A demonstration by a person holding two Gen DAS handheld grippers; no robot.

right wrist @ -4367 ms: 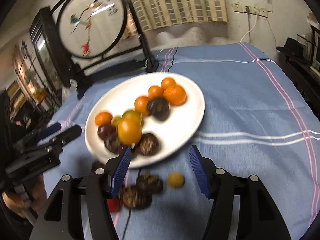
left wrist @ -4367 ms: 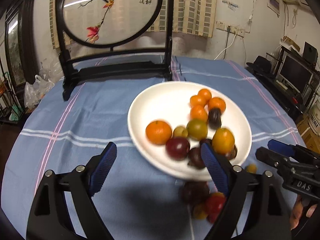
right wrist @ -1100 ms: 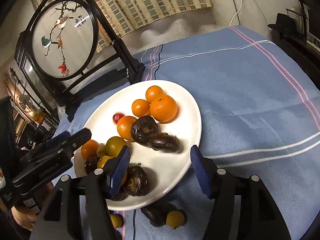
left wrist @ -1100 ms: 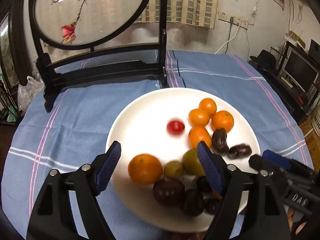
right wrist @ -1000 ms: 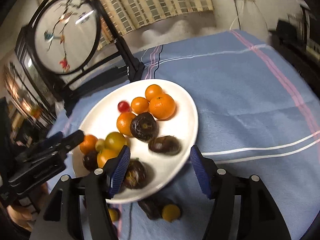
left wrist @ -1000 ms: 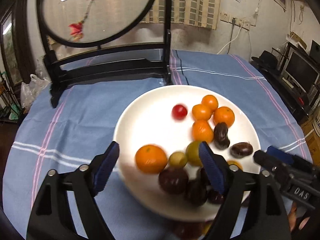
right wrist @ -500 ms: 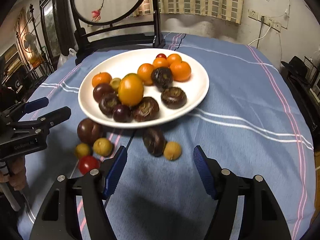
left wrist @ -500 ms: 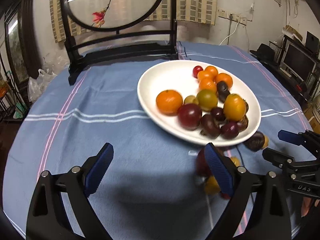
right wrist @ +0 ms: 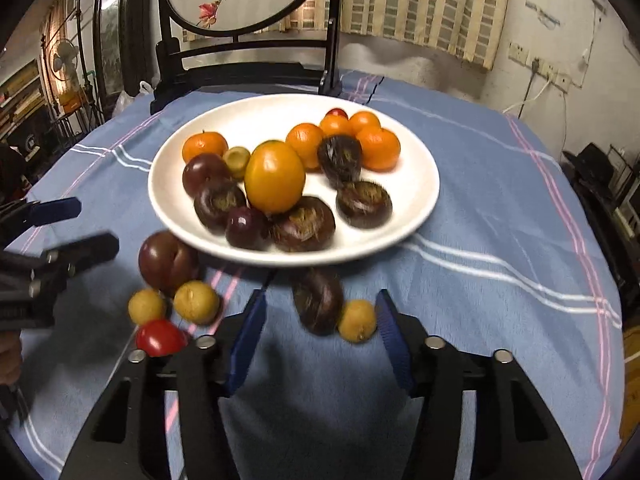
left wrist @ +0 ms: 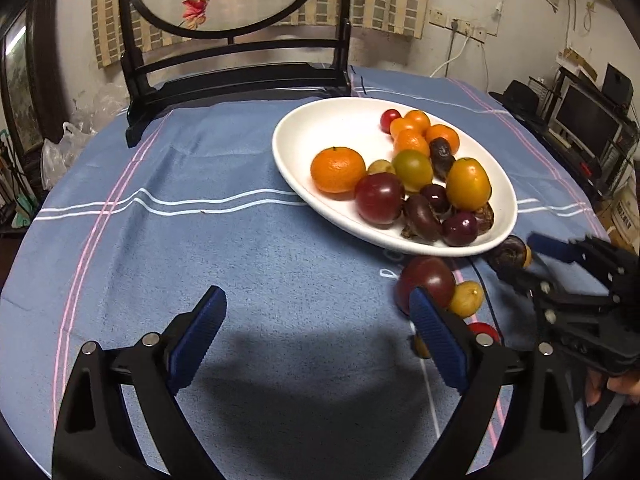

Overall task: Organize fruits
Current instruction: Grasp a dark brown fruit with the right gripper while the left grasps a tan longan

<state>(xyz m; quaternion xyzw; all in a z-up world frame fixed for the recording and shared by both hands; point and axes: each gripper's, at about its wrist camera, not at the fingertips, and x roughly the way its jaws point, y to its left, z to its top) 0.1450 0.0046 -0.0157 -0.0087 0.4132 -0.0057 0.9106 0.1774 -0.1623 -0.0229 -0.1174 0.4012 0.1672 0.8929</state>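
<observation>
A white plate (left wrist: 320, 128) (right wrist: 416, 184) on the blue tablecloth holds several oranges, tomatoes and dark fruits. Loose fruits lie on the cloth in front of it: a dark red tomato (right wrist: 166, 258) (left wrist: 426, 280), yellow fruits (right wrist: 196, 302) (right wrist: 146, 306), a small red tomato (right wrist: 160, 338), a dark fruit (right wrist: 318, 300) and a yellow fruit (right wrist: 358, 322). My left gripper (left wrist: 316, 336) is open and empty, left of the loose fruits. My right gripper (right wrist: 320, 334) is open, its jaws either side of the dark fruit and yellow fruit, above the cloth.
A black wooden stand with a round painted screen (left wrist: 236, 68) (right wrist: 248, 64) stands behind the plate. The table edge curves off to the right, with a monitor and shelves (left wrist: 592, 120) beyond it. The other gripper shows in each view (left wrist: 580, 300) (right wrist: 44, 252).
Both grippers have pulled back from over the plate and dropped toward the loose fruits in front of it. The right gripper now straddles the dark fruit and yellow fruit.
</observation>
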